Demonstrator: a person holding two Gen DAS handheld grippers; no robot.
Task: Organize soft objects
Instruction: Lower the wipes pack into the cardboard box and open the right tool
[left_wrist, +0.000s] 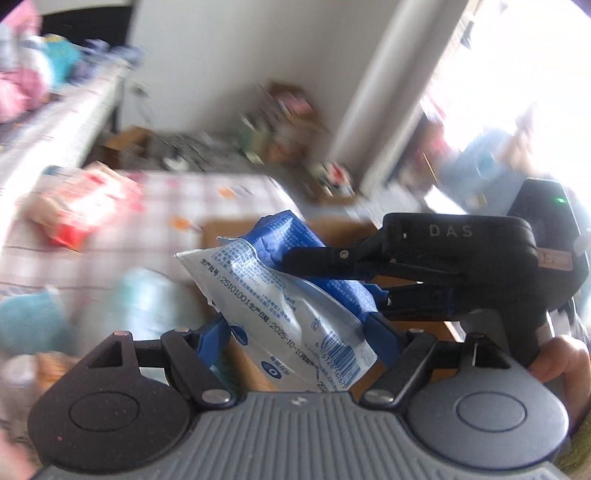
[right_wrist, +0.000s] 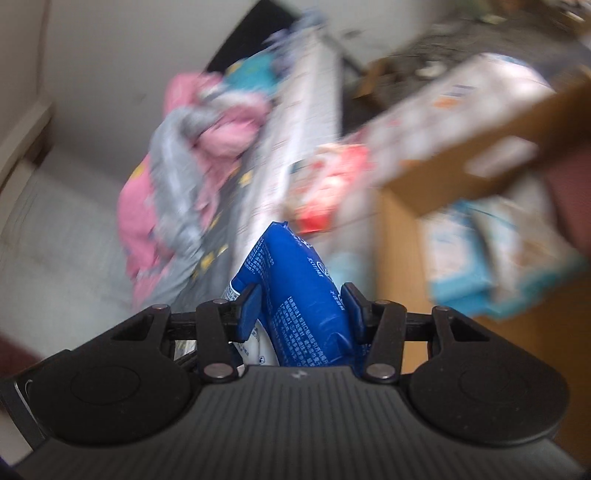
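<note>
A soft blue and white pack (left_wrist: 295, 306) with printed text and a barcode hangs in the air, held from two sides. My left gripper (left_wrist: 299, 332) has its blue pads against the pack's lower end and is shut on it. My right gripper (left_wrist: 340, 278) reaches in from the right, its black fingers clamped on the blue upper part. The right wrist view shows the same pack (right_wrist: 306, 291) squeezed between the pads of the right gripper (right_wrist: 303, 306), with a white edge showing at the left. A hand (left_wrist: 561, 358) holds the right tool.
An open cardboard box (right_wrist: 480, 158) on the right holds light blue and white packs (right_wrist: 480, 258). A red and white pack (left_wrist: 85, 206) lies on the checked cloth (left_wrist: 207, 199). Pink and grey clothes (right_wrist: 192, 147) are heaped at the left. The surroundings are blurred by motion.
</note>
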